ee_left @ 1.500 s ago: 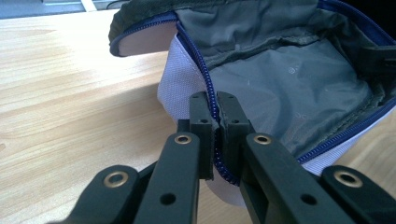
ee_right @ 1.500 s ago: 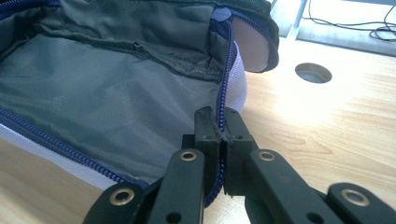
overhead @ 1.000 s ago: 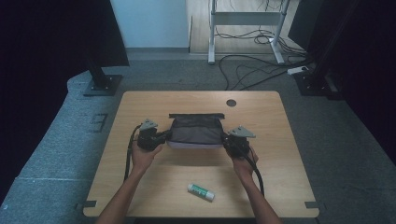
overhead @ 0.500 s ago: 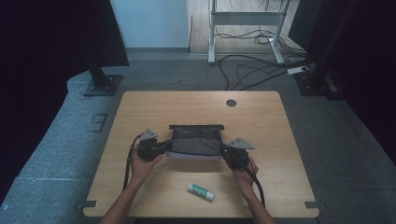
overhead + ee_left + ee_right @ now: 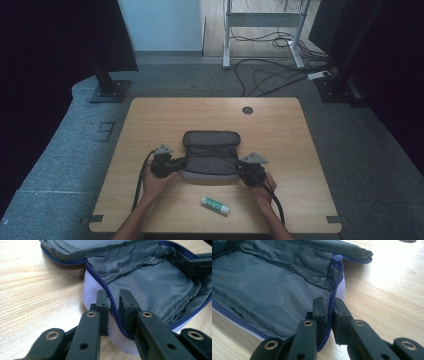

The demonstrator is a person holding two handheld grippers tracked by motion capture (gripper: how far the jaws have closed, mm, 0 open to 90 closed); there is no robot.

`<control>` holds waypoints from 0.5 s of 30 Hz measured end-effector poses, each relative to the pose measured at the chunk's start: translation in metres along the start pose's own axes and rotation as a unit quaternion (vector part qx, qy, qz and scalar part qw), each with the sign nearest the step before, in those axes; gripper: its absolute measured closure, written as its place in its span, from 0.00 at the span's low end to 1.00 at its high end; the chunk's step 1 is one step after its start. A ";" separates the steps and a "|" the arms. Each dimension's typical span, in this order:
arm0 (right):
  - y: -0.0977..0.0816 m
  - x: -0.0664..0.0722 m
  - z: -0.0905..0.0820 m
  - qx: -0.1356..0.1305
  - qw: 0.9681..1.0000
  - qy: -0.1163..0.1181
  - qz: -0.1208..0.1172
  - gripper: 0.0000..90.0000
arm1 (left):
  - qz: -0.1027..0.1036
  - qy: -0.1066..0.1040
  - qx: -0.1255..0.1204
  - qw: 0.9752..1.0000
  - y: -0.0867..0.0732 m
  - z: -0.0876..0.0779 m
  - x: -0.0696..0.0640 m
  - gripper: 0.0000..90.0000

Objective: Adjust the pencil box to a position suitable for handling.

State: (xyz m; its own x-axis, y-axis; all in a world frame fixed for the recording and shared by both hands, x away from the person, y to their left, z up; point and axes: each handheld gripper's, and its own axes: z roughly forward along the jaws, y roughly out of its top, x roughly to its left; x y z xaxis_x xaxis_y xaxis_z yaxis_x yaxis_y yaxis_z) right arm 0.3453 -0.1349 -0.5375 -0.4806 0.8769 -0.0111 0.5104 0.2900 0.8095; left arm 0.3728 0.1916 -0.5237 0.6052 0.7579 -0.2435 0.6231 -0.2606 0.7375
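A grey pouch (image 5: 210,157) with a blue zip and a white outer side lies open on the wooden table (image 5: 280,130). My left gripper (image 5: 175,165) is at its left end and my right gripper (image 5: 242,170) at its right end. In the left gripper view the zip rim runs between the jaws of the left gripper (image 5: 113,296), which have just been opening, with a gap beside the rim. The grey lining (image 5: 150,287) spreads beyond. The right gripper (image 5: 329,303) likewise straddles the zip rim, its jaws just opened a little. The pouch lining (image 5: 262,290) lies to its left.
A white and green glue stick (image 5: 215,205) lies near the table's front edge, between the two forearms. A round cable hole (image 5: 247,110) sits at the far side of the table. The right gripper's jaw (image 5: 197,263) shows at the pouch's far end in the left gripper view.
Both hands have come down and toward the person with the pouch, which now rests on the table.
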 end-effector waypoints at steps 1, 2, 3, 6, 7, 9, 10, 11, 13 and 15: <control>0.000 0.000 0.000 0.001 1.000 0.000 -0.001 0.88 | -0.001 -0.001 0.000 1.000 0.000 0.000 0.000 0.84; -0.001 0.000 0.000 0.000 1.000 0.000 -0.002 0.88 | -0.002 0.001 -0.001 1.000 0.000 0.000 0.000 0.81; -0.001 0.000 0.000 -0.001 1.000 0.000 -0.001 0.86 | -0.004 0.007 -0.003 1.000 0.000 0.000 0.000 0.77; 0.000 -0.001 -0.001 -0.007 1.000 0.007 0.000 0.70 | -0.015 0.014 -0.003 1.000 0.001 0.000 0.002 0.57; 0.001 -0.001 -0.002 -0.009 1.000 0.007 0.000 0.66 | -0.022 0.015 -0.003 1.000 0.001 -0.001 0.003 0.53; 0.001 -0.004 -0.004 -0.020 1.000 0.010 0.004 0.58 | -0.026 0.020 -0.007 0.999 0.002 -0.002 0.005 0.45; 0.001 -0.005 -0.006 -0.026 1.000 0.010 0.008 0.55 | -0.027 0.021 -0.009 0.999 0.002 -0.003 0.005 0.43; 0.002 -0.006 -0.007 -0.030 0.999 0.011 0.011 0.54 | -0.028 0.023 -0.013 0.999 0.002 -0.005 0.006 0.41; 0.002 -0.009 -0.012 -0.042 0.999 0.016 0.018 0.51 | -0.030 0.024 -0.018 0.999 0.001 -0.008 0.006 0.39; 0.003 -0.010 -0.016 -0.049 0.998 0.020 0.019 0.50 | -0.033 0.025 -0.024 0.999 0.000 -0.011 0.007 0.39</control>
State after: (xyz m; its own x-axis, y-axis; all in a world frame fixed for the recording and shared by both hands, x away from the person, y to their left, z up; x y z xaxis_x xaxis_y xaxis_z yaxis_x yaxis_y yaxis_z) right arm 0.3404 -0.1490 -0.5262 -0.4904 0.8704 0.0424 0.4571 0.2156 0.8629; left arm 0.3718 0.2034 -0.5180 0.5376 0.8018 -0.2610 0.6352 -0.1816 0.7507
